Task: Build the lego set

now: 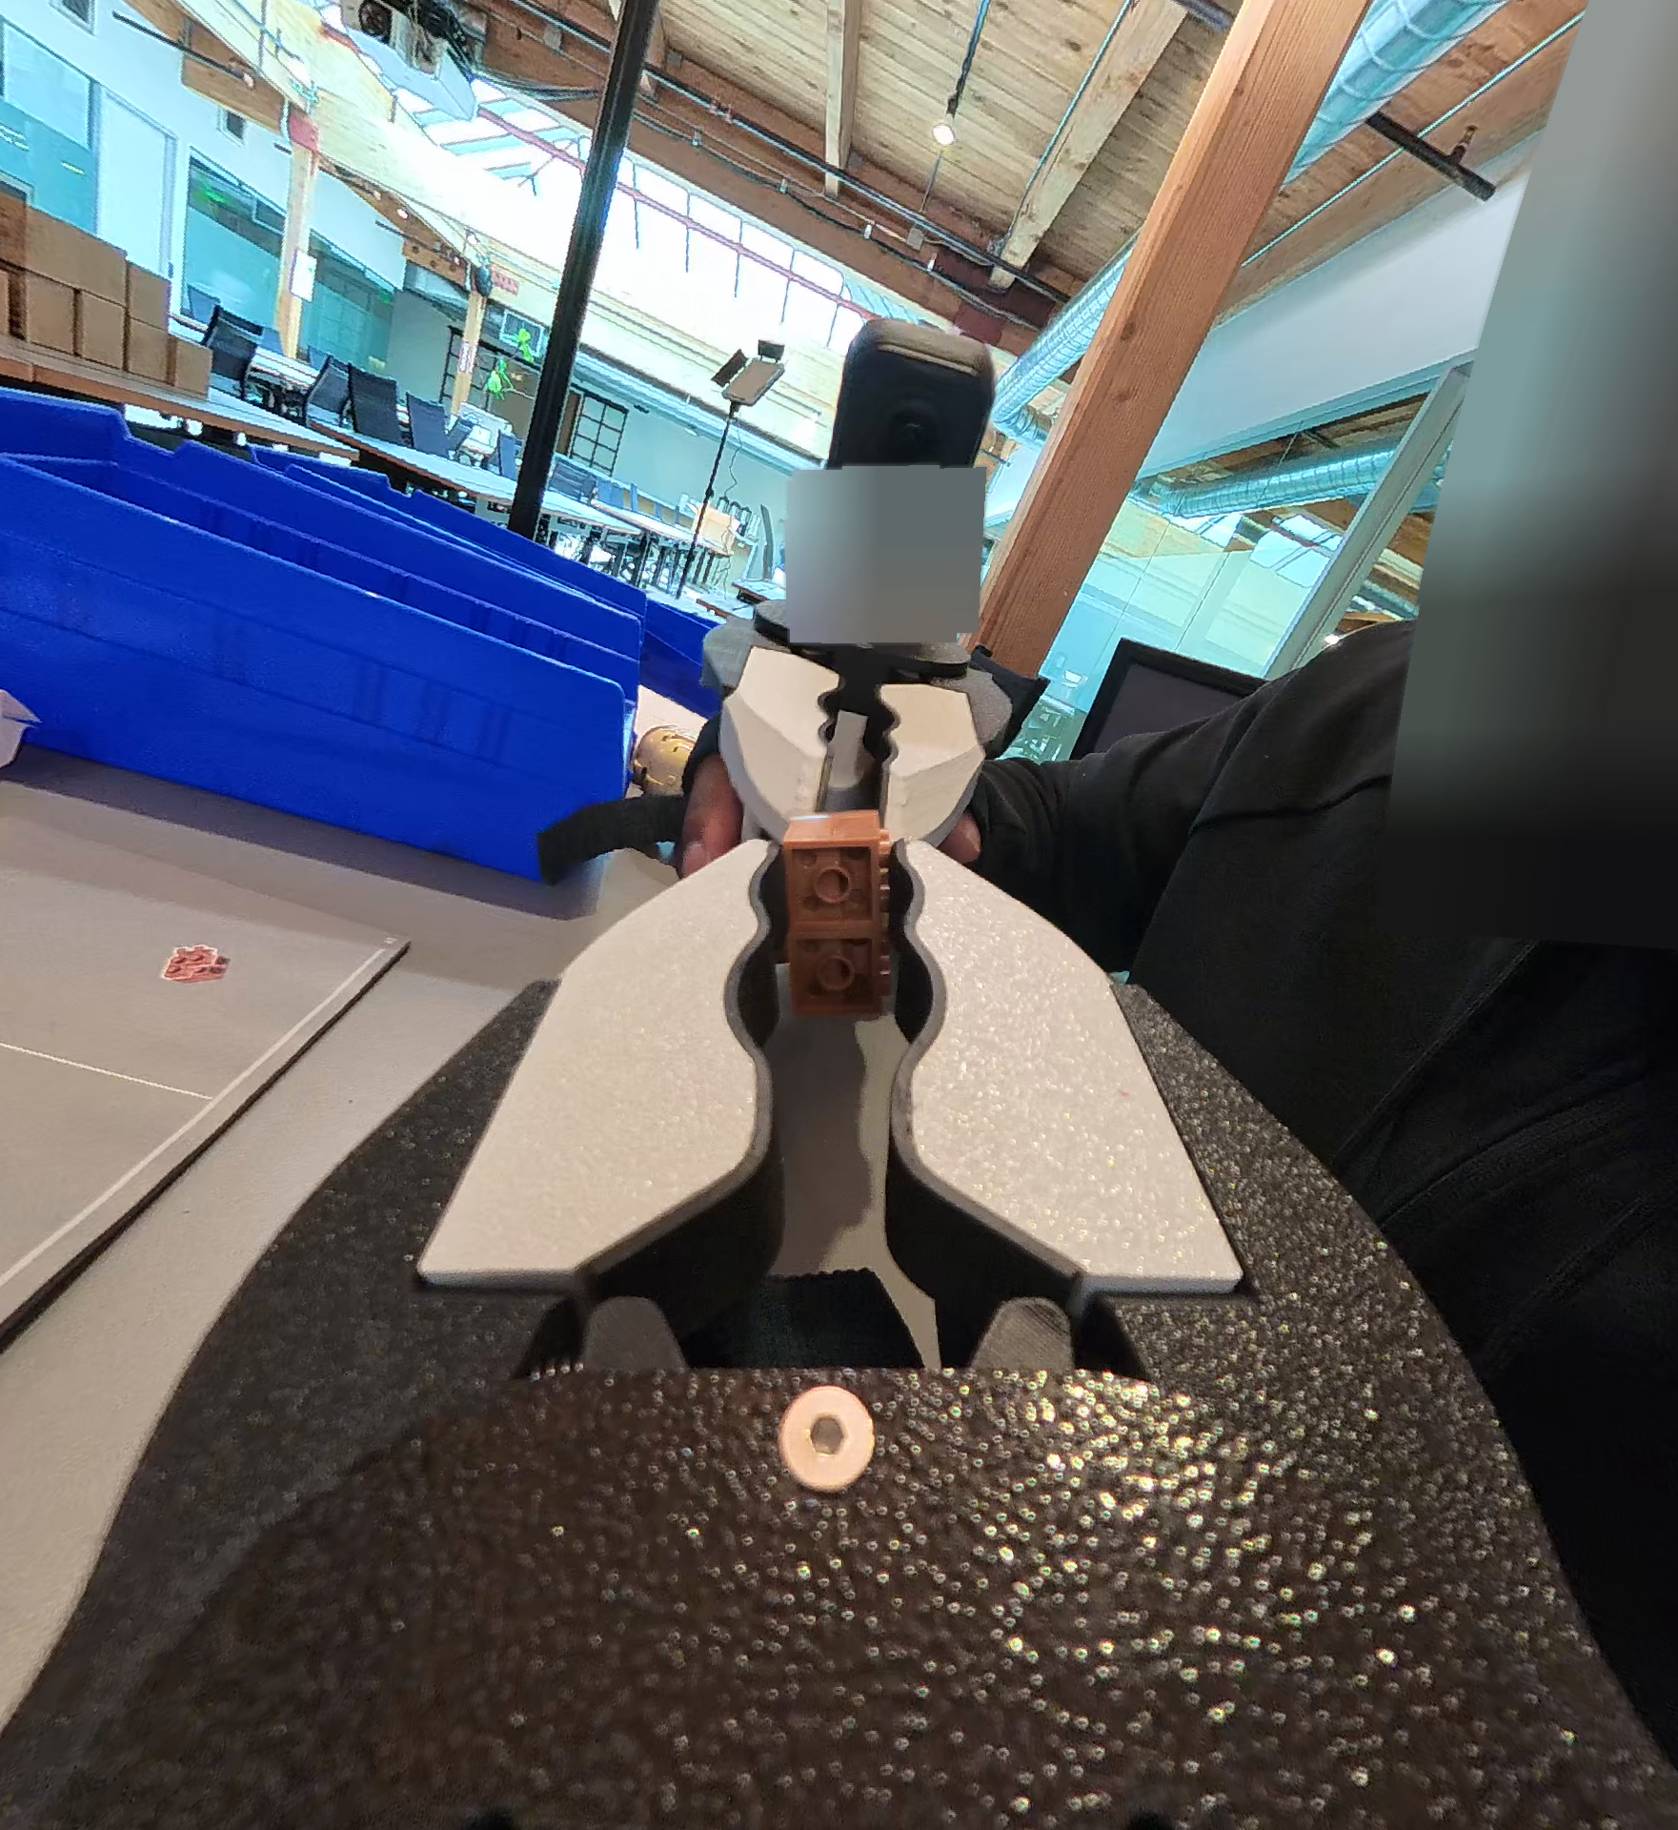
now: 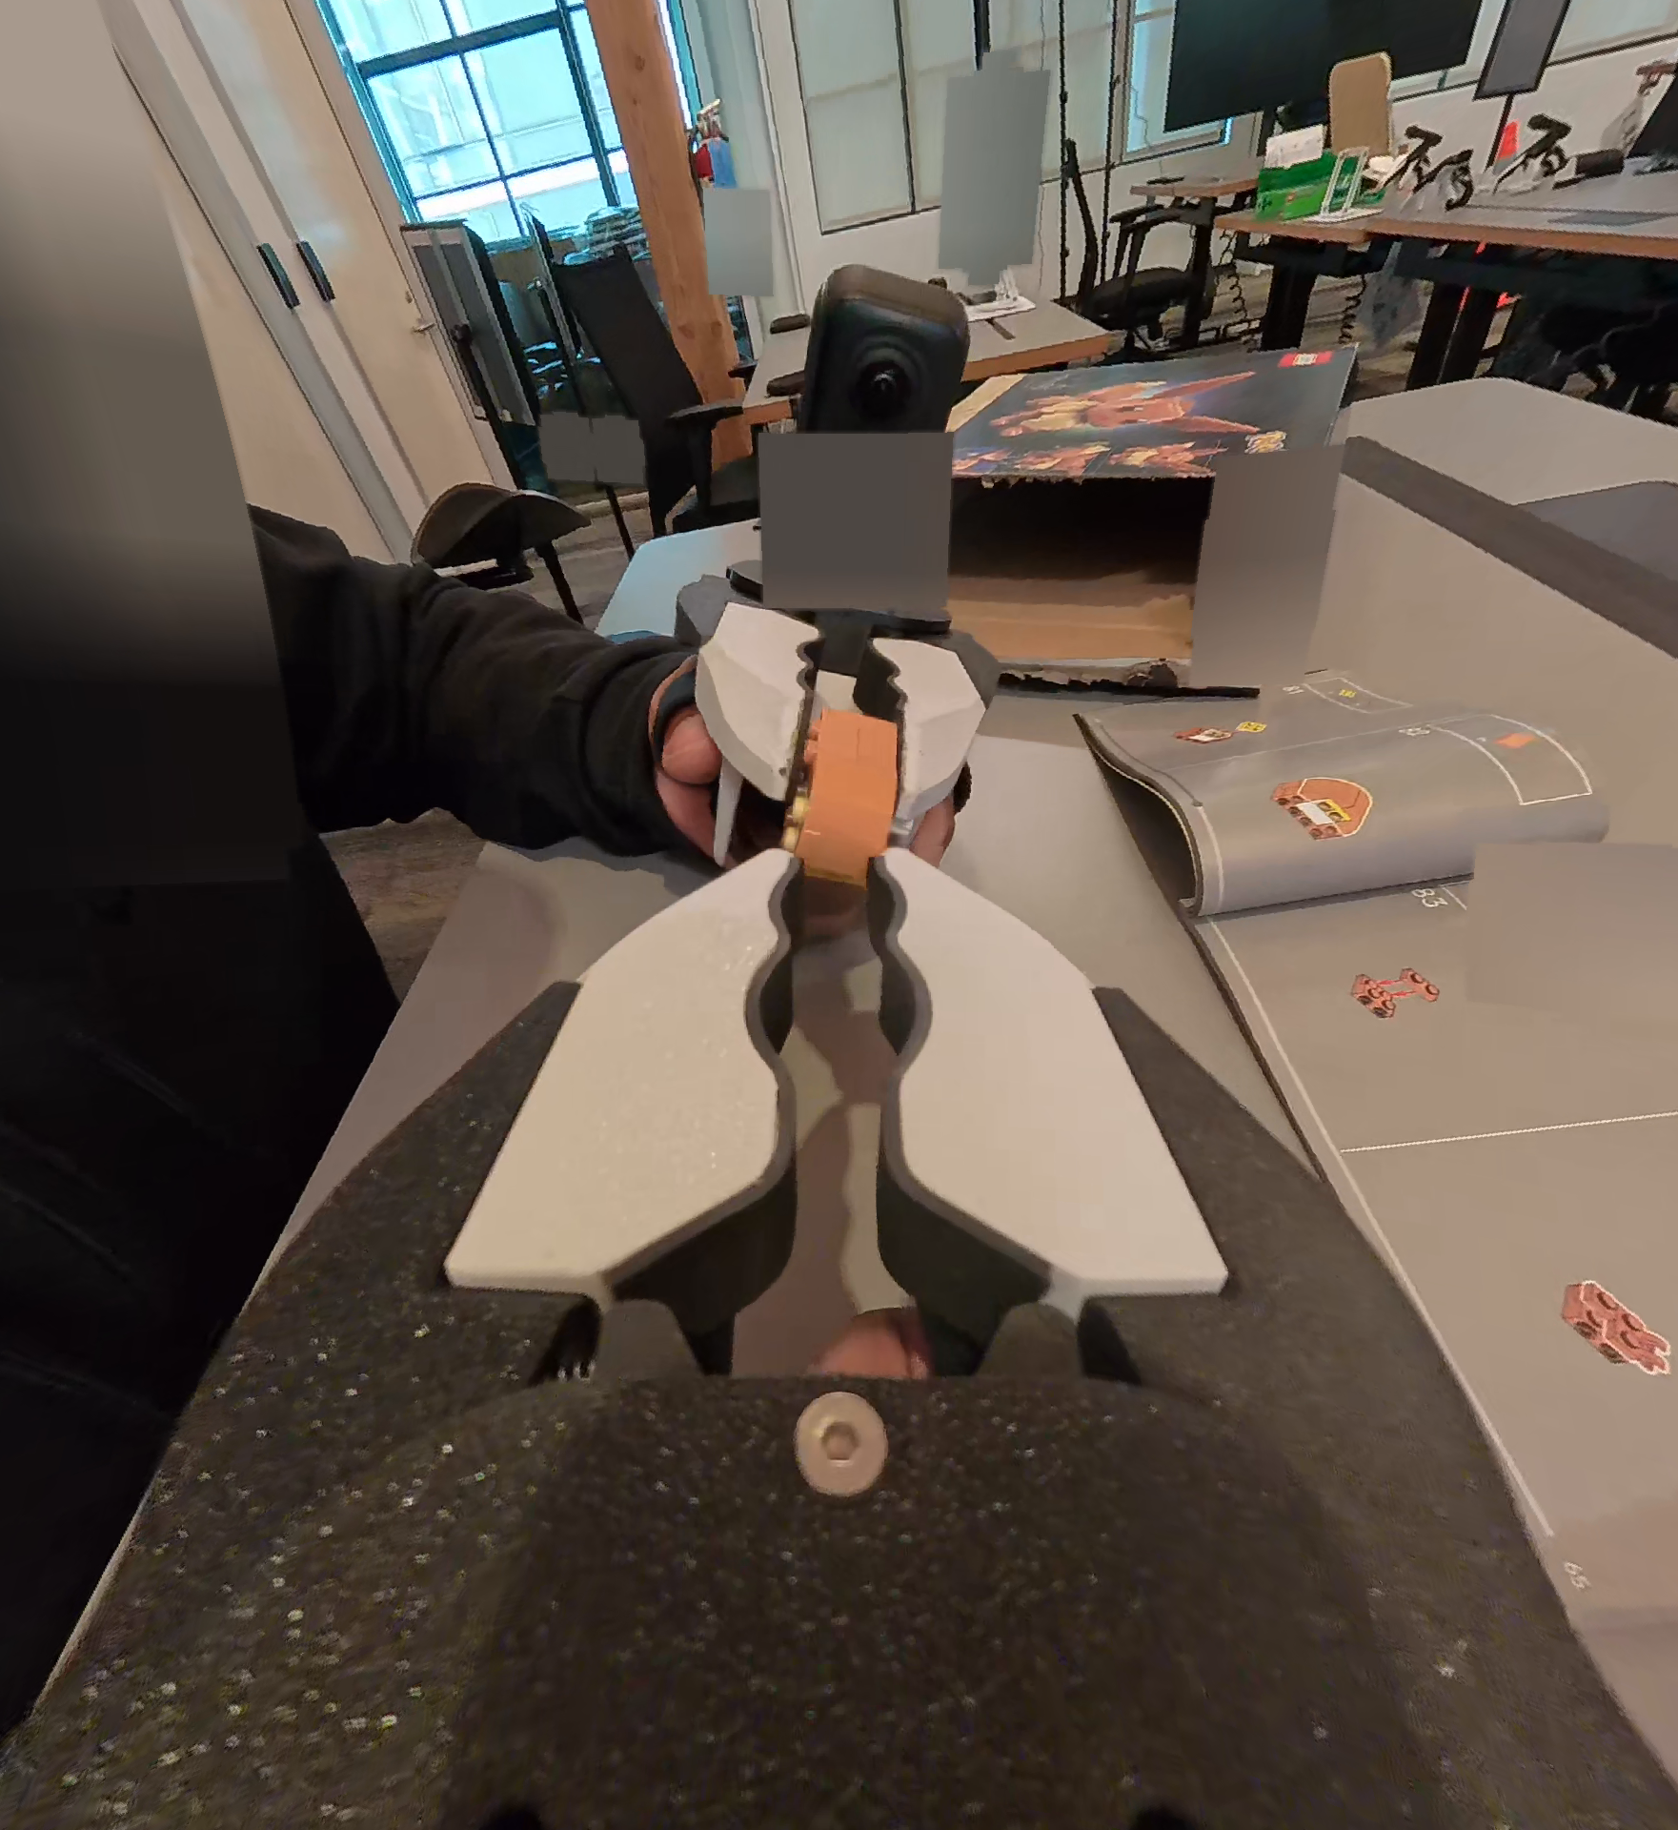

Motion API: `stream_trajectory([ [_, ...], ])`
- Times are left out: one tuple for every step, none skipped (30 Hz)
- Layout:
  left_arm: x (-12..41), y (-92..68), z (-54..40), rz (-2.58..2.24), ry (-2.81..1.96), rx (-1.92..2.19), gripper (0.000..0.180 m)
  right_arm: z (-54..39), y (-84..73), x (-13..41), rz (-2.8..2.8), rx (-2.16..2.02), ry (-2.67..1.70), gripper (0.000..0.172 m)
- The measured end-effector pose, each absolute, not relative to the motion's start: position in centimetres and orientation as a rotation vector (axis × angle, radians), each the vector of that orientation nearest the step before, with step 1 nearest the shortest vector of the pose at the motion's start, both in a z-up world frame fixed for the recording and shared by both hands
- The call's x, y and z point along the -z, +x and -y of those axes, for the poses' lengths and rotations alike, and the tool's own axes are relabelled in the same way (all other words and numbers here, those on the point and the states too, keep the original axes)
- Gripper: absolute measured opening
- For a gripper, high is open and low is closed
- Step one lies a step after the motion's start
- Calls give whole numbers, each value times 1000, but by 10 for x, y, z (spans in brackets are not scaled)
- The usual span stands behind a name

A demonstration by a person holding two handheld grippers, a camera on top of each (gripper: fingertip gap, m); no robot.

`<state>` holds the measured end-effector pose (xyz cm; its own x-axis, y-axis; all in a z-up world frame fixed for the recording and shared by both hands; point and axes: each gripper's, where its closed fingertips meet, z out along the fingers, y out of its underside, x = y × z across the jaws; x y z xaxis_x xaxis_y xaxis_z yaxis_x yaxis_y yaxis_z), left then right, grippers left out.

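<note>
My left gripper (image 1: 835, 866) is shut on a brown brick assembly (image 1: 833, 926), two bricks long, which sticks out past its fingertips above the grey table (image 1: 478, 951). My right gripper (image 1: 852, 797) faces it head-on. In the right wrist view the same assembly (image 2: 849, 782) looks orange and sits in the left gripper (image 2: 844, 837). Its near end reaches in between the fingertips of my right gripper (image 2: 833, 876). I cannot tell whether the right pads press on it. A hand in a dark sleeve (image 2: 478, 693) holds each gripper.
Blue plastic bins (image 1: 270, 634) stand at the left, with a small gold piece (image 1: 661, 758) beside them. A grey open instruction booklet (image 2: 1359, 792) lies at the right, and its pages (image 1: 122, 1040) also show at the left. A torn cardboard box (image 2: 1112, 515) stands behind.
</note>
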<state>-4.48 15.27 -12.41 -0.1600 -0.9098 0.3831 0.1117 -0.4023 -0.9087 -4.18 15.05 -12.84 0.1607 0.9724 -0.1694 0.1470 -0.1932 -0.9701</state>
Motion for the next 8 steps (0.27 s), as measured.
stream_trajectory([
  [123,-45,-153,-976,-1318,1676,18,-150,-42,129,1124,-1152,-1533,12],
  [123,-45,-152,-979,-1317,1673,18,-150,-42,128,1121,-1160,-1534,12],
  [124,-45,-152,-983,-1315,1669,19,-150,-42,128,1119,-1167,-1535,12],
  [123,-45,-152,-983,-1314,1669,19,-150,-42,128,1117,-1170,-1537,12],
  [124,-45,-152,-984,-1314,1668,19,-150,-42,128,1115,-1174,-1538,12],
  [124,-45,-152,-983,-1314,1666,19,-150,-42,128,1113,-1181,-1540,13],
  [124,-45,-152,-984,-1314,1665,19,-150,-42,128,1112,-1188,-1543,13],
  [124,-45,-152,-984,-1314,1664,19,-150,-42,128,1109,-1194,-1545,13],
])
